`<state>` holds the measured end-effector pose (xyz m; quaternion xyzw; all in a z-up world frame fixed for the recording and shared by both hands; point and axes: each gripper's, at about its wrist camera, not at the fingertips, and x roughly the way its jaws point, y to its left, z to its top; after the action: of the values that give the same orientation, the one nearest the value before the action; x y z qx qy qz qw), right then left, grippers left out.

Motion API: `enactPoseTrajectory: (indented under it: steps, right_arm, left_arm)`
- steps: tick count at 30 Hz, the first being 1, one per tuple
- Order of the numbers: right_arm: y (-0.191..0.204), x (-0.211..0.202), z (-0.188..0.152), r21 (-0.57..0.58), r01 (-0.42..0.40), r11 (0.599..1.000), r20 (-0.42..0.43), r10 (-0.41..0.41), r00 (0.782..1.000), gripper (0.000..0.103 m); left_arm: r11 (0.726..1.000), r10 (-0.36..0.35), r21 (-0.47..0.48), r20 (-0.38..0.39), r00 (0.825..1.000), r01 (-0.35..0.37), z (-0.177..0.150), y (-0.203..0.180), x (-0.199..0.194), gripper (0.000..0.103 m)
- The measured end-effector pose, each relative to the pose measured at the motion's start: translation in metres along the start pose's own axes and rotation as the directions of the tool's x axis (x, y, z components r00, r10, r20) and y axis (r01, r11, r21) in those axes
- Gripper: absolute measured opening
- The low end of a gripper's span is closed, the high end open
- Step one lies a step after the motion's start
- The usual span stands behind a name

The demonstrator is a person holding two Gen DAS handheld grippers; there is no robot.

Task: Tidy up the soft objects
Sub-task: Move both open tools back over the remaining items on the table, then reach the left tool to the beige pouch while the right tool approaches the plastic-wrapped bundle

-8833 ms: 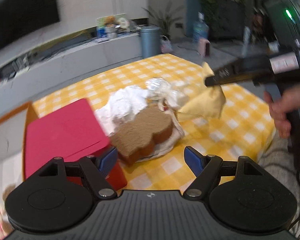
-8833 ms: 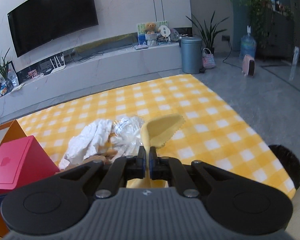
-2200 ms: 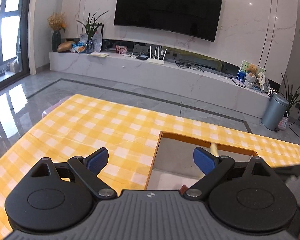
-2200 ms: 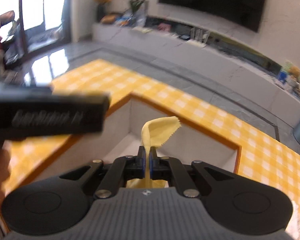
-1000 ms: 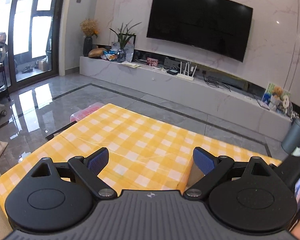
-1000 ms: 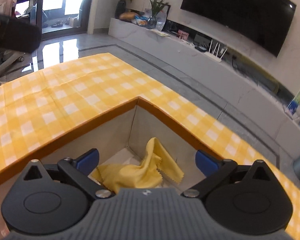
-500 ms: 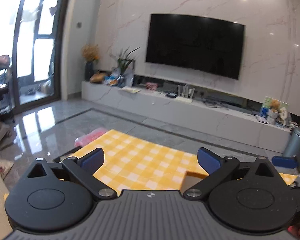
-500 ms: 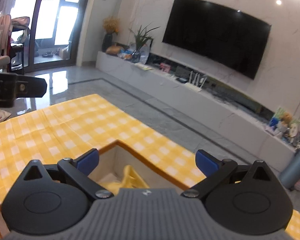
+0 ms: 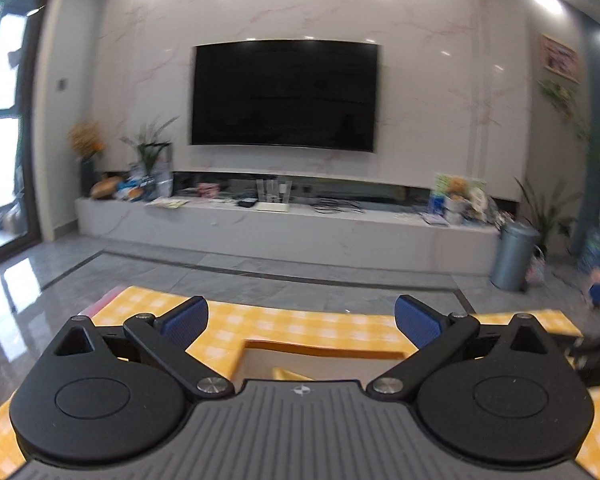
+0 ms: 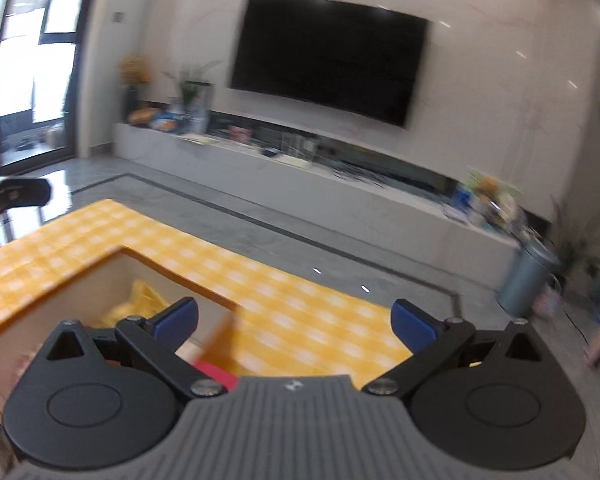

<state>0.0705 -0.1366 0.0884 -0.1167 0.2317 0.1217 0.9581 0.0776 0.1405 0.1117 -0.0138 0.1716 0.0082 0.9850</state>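
The yellow cloth (image 10: 140, 304) lies inside the open orange-rimmed box (image 10: 80, 280) on the yellow checked table (image 10: 292, 312). My right gripper (image 10: 294, 318) is open and empty, raised above and to the right of the box. In the left wrist view the box (image 9: 324, 350) sits just ahead with a bit of the yellow cloth (image 9: 288, 374) showing. My left gripper (image 9: 300, 318) is open and empty, held above the table. The white cloth, plastic bag and brown sponge are out of view.
A red box lid (image 10: 216, 372) shows under the right gripper. The other gripper's body shows at the left edge (image 10: 12, 194). Beyond the table are grey floor, a TV console (image 9: 284, 232), a wall TV (image 9: 284, 96) and a grey bin (image 9: 514, 256).
The right gripper opened and let the yellow cloth drop into the box, then rose and swung right. The left gripper tilted up and turned toward the box.
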Motion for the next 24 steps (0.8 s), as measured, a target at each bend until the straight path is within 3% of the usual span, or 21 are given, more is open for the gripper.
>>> enactPoseTrajectory:
  steps: [4, 6, 9, 11, 14, 24]
  right_arm:
    - [-0.048, -0.009, -0.018, 0.044, 0.105, 0.994, -0.061, -0.102, 0.993, 0.101]
    - [-0.067, -0.009, -0.026, 0.07, 0.18, 0.981, -0.085, -0.174, 0.981, 0.101]
    - [-0.084, -0.007, -0.042, 0.1, 0.222, 0.97, -0.116, -0.21, 0.971, 0.101]
    - [-0.091, -0.003, -0.059, 0.144, 0.216, 0.966, -0.13, -0.198, 0.972, 0.101]
    - [-0.1, 0.009, -0.086, 0.191, 0.174, 0.966, -0.188, -0.138, 0.973, 0.1]
    - [-0.139, 0.029, -0.152, 0.381, 0.266, 0.885, -0.285, -0.161, 0.945, 0.1]
  left_arm:
    - [0.994, -0.064, 0.091, -0.038, 0.997, 0.067, -0.012, -0.047, 0.003, 0.103]
    - [0.992, -0.099, 0.072, -0.072, 0.992, 0.104, -0.02, -0.069, 0.007, 0.103]
    - [0.985, -0.165, 0.031, -0.17, 0.972, 0.173, -0.031, -0.098, 0.017, 0.103]
    - [0.963, -0.224, 0.108, -0.2, 0.954, 0.249, -0.041, -0.12, 0.019, 0.103]
    - [0.908, -0.276, 0.264, -0.205, 0.939, 0.325, -0.06, -0.15, 0.015, 0.103]
    - [0.811, -0.351, 0.4, -0.253, 0.902, 0.428, -0.108, -0.21, 0.006, 0.103]
